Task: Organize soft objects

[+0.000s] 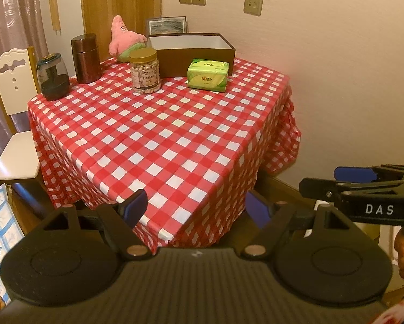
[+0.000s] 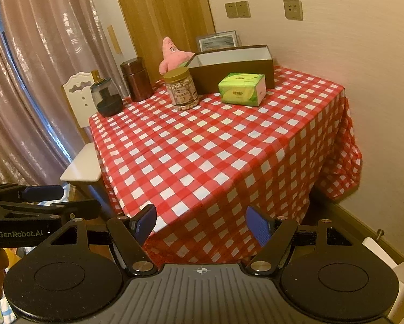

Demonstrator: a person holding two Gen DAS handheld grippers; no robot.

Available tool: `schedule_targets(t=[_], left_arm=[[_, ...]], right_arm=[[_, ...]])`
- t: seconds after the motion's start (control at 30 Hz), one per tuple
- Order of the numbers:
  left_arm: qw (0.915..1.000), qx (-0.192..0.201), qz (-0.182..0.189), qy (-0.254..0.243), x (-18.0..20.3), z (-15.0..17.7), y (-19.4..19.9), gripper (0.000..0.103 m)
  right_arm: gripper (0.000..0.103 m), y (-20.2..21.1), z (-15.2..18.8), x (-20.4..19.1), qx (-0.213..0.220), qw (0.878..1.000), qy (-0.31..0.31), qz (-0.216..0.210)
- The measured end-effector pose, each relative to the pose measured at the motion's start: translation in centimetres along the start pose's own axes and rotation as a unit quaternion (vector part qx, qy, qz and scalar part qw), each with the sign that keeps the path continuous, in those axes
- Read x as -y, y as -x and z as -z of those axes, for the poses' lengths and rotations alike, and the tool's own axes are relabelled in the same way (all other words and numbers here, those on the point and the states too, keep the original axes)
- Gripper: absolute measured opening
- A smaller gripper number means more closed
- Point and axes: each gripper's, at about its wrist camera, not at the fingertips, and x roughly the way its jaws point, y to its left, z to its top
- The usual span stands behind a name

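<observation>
A pink plush star toy [image 1: 122, 39] [image 2: 172, 55] sits at the far edge of the table, left of an open brown box [image 1: 194, 51] [image 2: 234, 64] with a white inside. A green soft tissue pack [image 1: 208, 75] [image 2: 242, 89] lies in front of the box. My left gripper [image 1: 196, 210] is open and empty, held off the table's near corner. My right gripper [image 2: 202, 225] is open and empty, also short of the near corner. Each gripper shows at the edge of the other's view.
On the red checked tablecloth [image 1: 153, 135] [image 2: 215, 148] stand a clear jar of nuts [image 1: 145, 70] [image 2: 181, 89], a brown metal canister [image 1: 86, 58] [image 2: 136, 78] and a dark glass grinder jar [image 1: 52, 78] [image 2: 106, 97]. A white chair [image 1: 13, 124] stands at the left. Walls close the right side.
</observation>
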Motion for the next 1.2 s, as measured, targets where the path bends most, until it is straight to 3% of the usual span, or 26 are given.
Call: schedule_targets(t=[1.2], left_arm=[[1.0000,-0.003,0.001,0.001,-0.2,-0.3,-0.4,0.078]], right_arm=[[0.073,-1.0,-0.4,-0.2,-0.005,1.000,0.003,-0.001]])
